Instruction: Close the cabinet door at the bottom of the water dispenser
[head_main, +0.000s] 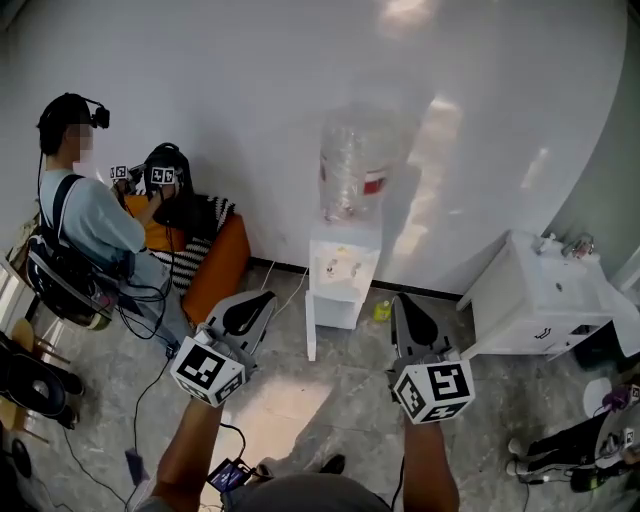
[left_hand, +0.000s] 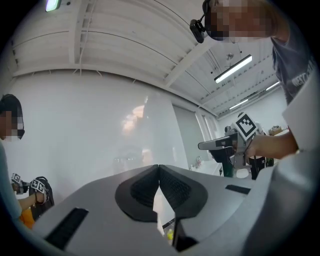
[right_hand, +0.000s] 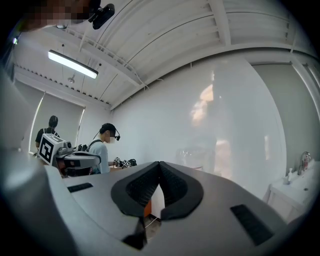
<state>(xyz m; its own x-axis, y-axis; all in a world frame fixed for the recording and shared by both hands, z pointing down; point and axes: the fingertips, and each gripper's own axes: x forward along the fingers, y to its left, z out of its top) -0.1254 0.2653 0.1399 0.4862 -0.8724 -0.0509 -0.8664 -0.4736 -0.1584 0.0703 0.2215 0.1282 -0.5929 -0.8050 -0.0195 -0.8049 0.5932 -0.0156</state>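
Grey floor, white wall: water dispenser (head_main: 343, 262) with its cabinet door (head_main: 311, 338) swung open.
Left gripper (head_main: 262, 300) and right gripper (head_main: 402, 302) hover before it, jaws pressed together, empty.

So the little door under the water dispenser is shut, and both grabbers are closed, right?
No, the head view shows the cabinet door of the water dispenser swung open. The left gripper and right gripper are indeed closed.

- Seated person in a pale shirt (head_main: 95, 220), far left by the wall
- Orange cushion (head_main: 220, 262) just beside
- Black cables (head_main: 150, 390) across the floor
- White sink cabinet (head_main: 540, 300) at right
- Small yellow-green bottle (head_main: 382, 311) against the wall
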